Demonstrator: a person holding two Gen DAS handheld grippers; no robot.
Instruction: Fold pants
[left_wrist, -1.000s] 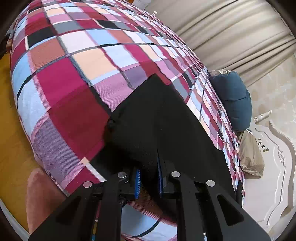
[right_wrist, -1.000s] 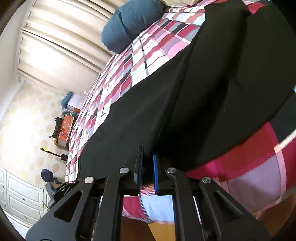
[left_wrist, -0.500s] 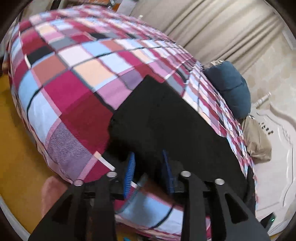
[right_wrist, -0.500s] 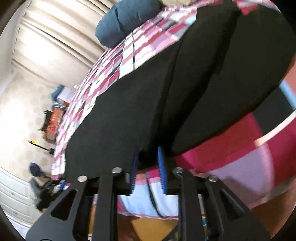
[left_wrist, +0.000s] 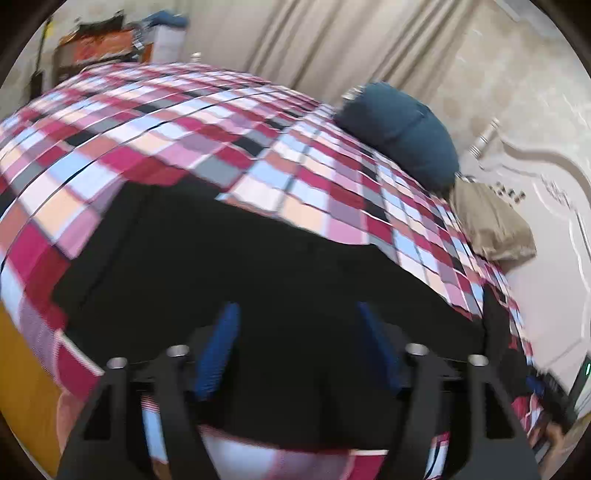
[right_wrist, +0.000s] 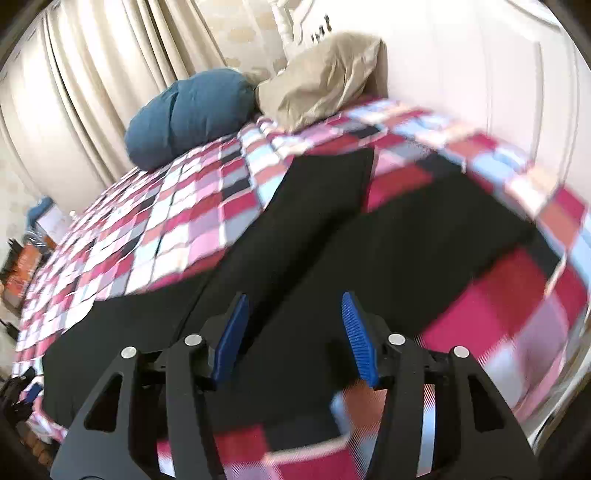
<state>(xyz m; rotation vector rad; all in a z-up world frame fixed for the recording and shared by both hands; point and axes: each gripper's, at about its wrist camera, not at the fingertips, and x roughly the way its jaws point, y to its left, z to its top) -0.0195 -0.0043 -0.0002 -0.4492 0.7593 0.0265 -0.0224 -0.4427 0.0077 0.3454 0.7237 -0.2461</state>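
The black pants lie flat on the bed's plaid cover, a smooth matte cloth in pink, crimson, pale blue and black squares. In the right wrist view their long axis runs from the near edge of the bed up toward the pillows, the two legs splitting apart with a wedge of plaid between them at the far end. The left claw hangs above the black cloth with its ribbed blue pads spread wide, gripping nothing. The right claw is likewise parted and empty over the pants. A rounded teal pillow touches a tan one by pleated beige curtains. No readable writing shows.
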